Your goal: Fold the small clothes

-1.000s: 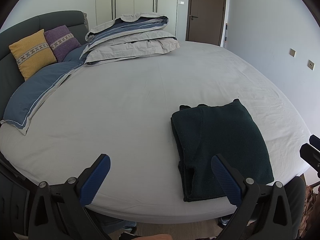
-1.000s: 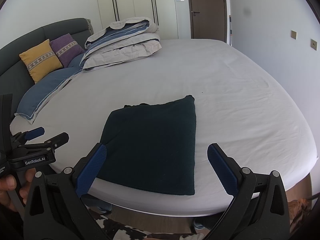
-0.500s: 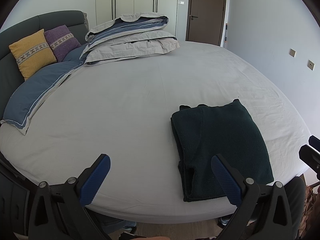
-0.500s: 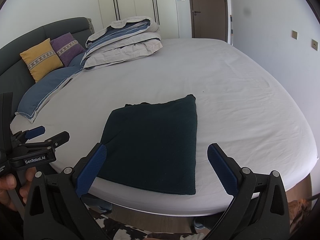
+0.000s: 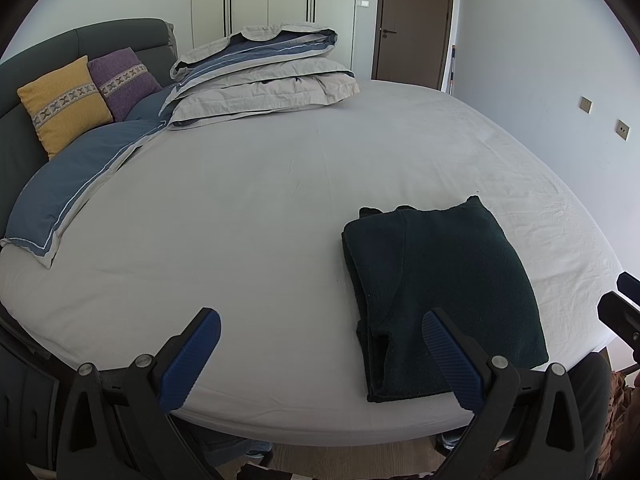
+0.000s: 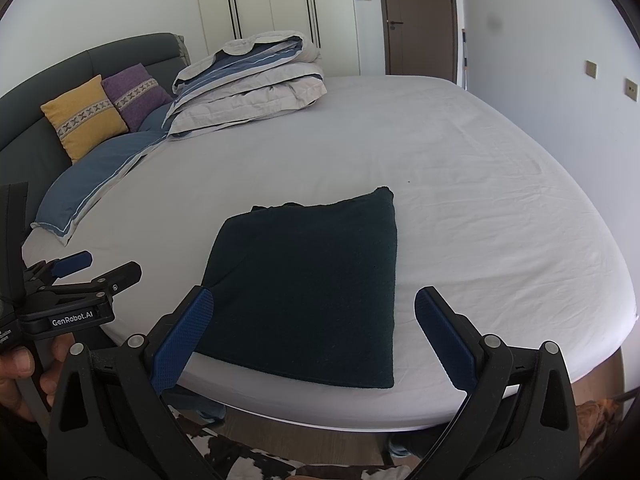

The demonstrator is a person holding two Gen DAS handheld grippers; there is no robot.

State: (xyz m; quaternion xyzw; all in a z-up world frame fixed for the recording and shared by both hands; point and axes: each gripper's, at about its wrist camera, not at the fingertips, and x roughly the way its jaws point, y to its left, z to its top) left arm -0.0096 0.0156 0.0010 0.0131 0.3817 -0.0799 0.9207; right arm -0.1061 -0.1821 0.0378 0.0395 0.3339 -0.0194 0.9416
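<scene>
My left gripper (image 5: 320,354) was spread wide, empty, off the bed's (image 5: 260,208) near edge. My right gripper (image 6: 314,334) was also wide open, holding nothing, just short of the folded dark green garment (image 6: 316,284). Garment lay flat on the bed near that edge, well apart from the folded duvet (image 5: 264,72) by the headboard.

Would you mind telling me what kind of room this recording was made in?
Almost certainly a home bedroom. A large bed with a white sheet fills the view, two cushions lean on its padded headboard beside a folded duvet, and a built-in wardrobe lines the far wall.
</scene>
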